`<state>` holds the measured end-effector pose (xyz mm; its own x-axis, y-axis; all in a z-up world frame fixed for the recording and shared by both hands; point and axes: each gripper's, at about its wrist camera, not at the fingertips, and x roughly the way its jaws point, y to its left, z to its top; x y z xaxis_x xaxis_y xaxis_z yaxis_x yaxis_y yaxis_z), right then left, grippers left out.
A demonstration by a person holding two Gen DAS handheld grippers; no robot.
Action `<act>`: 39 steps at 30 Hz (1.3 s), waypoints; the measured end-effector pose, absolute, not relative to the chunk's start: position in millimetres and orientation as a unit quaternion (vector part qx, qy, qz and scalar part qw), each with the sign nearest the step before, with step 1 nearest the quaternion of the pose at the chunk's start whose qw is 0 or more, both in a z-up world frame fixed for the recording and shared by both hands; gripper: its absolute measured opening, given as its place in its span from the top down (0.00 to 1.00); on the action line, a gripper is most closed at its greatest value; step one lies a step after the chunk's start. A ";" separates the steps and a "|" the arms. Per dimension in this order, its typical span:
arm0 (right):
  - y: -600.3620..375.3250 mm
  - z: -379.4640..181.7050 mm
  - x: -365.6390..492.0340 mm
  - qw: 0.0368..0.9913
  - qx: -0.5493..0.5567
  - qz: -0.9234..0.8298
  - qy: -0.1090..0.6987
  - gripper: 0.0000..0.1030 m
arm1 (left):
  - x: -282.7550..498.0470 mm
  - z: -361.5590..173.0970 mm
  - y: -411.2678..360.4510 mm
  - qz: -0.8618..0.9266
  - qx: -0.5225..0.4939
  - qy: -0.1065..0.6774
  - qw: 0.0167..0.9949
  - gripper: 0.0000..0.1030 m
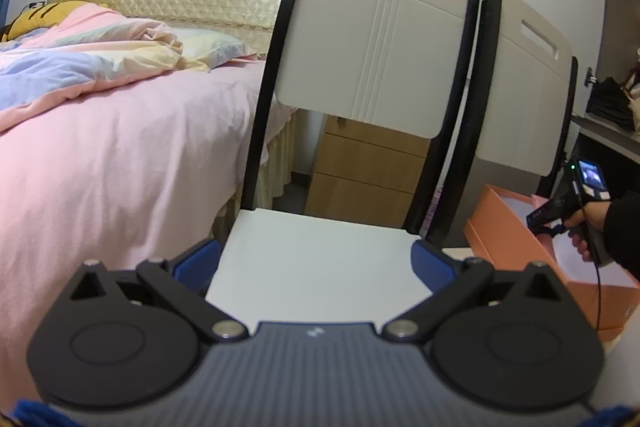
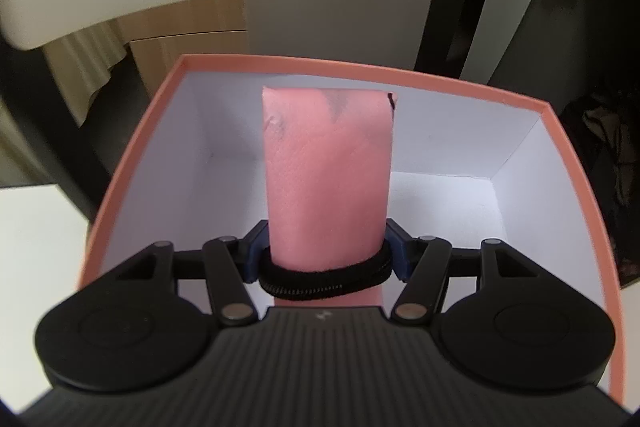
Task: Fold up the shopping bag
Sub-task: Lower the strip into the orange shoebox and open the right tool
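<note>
Two grippers, two different risks. Your left gripper [image 1: 316, 259] hangs over the chair [image 1: 316, 267] seat with fingers spread wide and nothing between them, so it cannot help if the bundle slips. Your right gripper [image 2: 326, 255] pinches the bag [image 2: 326, 163] near its lower end, beside the band [image 2: 326, 273]; a grip that low could let the bag tip or slide out and land askew in the box [image 2: 560, 131]. The bag is pink, folded into a narrow, tight oblong bound by the black band, and it is held above the box's white inside.
</note>
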<state>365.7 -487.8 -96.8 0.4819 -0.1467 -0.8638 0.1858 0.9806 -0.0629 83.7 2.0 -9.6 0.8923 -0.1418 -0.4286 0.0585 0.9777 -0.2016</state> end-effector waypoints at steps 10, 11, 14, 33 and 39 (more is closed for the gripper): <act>-485.0 -121.6 381.6 0.854 0.044 -0.086 0.511 0.39 | 85.7 -10.2 2.7 -0.053 -0.098 0.230 0.967 0.00; -486.7 -124.1 382.6 0.854 0.048 -0.085 0.511 0.39 | 85.9 -10.3 2.7 -0.054 -0.098 0.231 0.967 0.00; -491.9 -130.2 383.3 0.853 0.060 -0.083 0.512 0.39 | 85.8 -10.6 1.6 -0.053 -0.099 0.231 0.966 0.00; -509.5 -133.0 376.6 0.840 0.130 -0.075 0.522 0.30 | 90.2 -13.4 1.7 -0.048 -0.097 0.236 0.966 0.00; -517.5 -115.6 365.7 0.846 0.147 -0.086 0.505 0.00 | 93.7 -16.8 -0.9 -0.048 -0.092 0.241 0.965 0.00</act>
